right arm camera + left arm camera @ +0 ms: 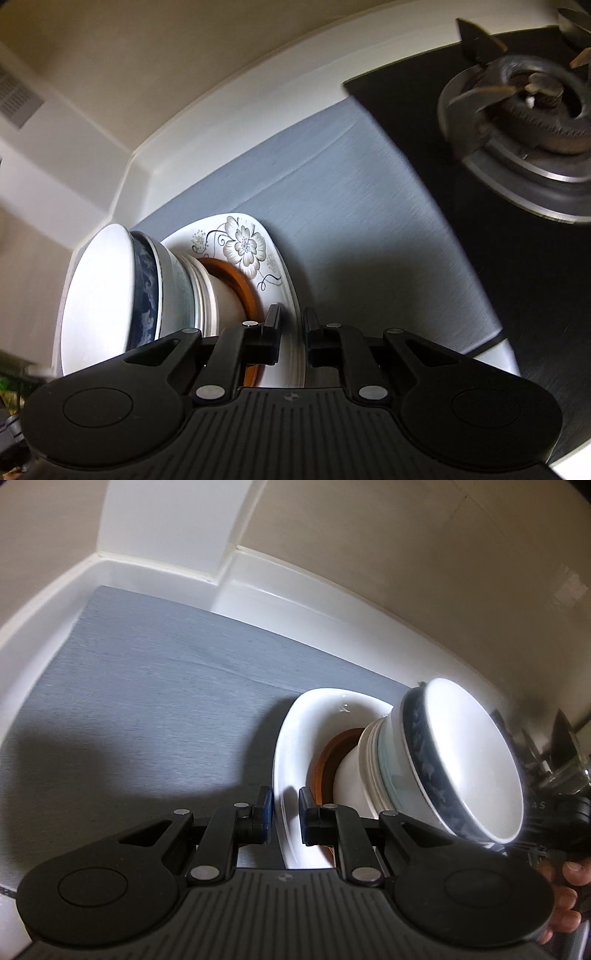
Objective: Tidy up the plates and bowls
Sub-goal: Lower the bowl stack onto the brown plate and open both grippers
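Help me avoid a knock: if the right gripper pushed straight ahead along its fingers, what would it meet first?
The right gripper already straddles the floral plate rim, so that plate comes first. Depth is unclear, but beyond it the grey countertop looks free.

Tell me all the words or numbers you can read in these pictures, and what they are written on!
"TAS": pale letters on a dark object at the right edge of the left wrist view; the word looks cut off and blurred, so this is only part of it.
A small round logo mark on the left gripper body and a small mark on the right gripper body: symbols, not words.
The floral plate carries only a flower drawing, no text.
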Demonstrator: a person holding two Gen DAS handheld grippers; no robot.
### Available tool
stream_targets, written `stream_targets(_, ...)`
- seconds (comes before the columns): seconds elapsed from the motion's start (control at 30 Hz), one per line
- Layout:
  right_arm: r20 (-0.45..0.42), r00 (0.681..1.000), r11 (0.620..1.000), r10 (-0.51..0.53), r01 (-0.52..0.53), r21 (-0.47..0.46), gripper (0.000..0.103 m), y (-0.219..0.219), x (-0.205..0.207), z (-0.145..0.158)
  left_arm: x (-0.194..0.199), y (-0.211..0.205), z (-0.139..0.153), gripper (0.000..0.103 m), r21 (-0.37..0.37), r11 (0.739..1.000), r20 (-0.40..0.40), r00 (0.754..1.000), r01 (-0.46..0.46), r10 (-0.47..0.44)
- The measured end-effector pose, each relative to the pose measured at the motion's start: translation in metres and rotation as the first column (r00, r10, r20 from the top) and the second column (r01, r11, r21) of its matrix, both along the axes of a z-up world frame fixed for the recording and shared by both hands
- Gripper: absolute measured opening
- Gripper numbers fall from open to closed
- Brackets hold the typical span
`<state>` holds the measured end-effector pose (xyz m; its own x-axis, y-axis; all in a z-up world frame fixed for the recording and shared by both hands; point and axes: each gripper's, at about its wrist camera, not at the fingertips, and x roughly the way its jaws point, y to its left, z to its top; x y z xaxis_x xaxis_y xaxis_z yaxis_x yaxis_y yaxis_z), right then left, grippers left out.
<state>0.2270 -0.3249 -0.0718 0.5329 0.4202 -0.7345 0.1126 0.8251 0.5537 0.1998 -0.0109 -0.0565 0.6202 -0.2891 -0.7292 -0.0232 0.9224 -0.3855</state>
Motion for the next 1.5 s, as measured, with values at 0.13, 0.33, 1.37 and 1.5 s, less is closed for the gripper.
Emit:
stream_targets(0.13, -0.018, 1.0, 1.0, -0.012, 0.012, 0.008, 0.016, -0.011, -0.009, -0.001, -0.009, 0.006, 0.002, 0.018, -0.005, 1.0, -0.002, 1.0, -0.018, 0.018)
stream_targets(0.33, -0.011, 1.0, 0.999, 0.001, -0.001, -0.032, 0.021, -0.004, -0.023, -0.002, -0.02, 0.012, -0.004, 0.018, -0.043, 0.999, -0.018, 1.0, -0.009, 0.008)
stream_targets(1.37, 0.059, 0.997, 0.992, 0.053, -0.046, -0.115, 0.03, 0.007, -0.07, 0.008, -0.121, 0.043, -0.017, 0.023, 0.211, 0.975, 0.105, 0.991, 0.062, -0.086)
stream_targets(1.5, 0.05, 0.994, 0.989, 0.095, -0.089, -0.116, 0.02, 0.02, -0.066, 0.004, -0.134, 0.03, -0.027, 0.023, 0.372, 0.921, 0.083, 0.984, 0.117, -0.159)
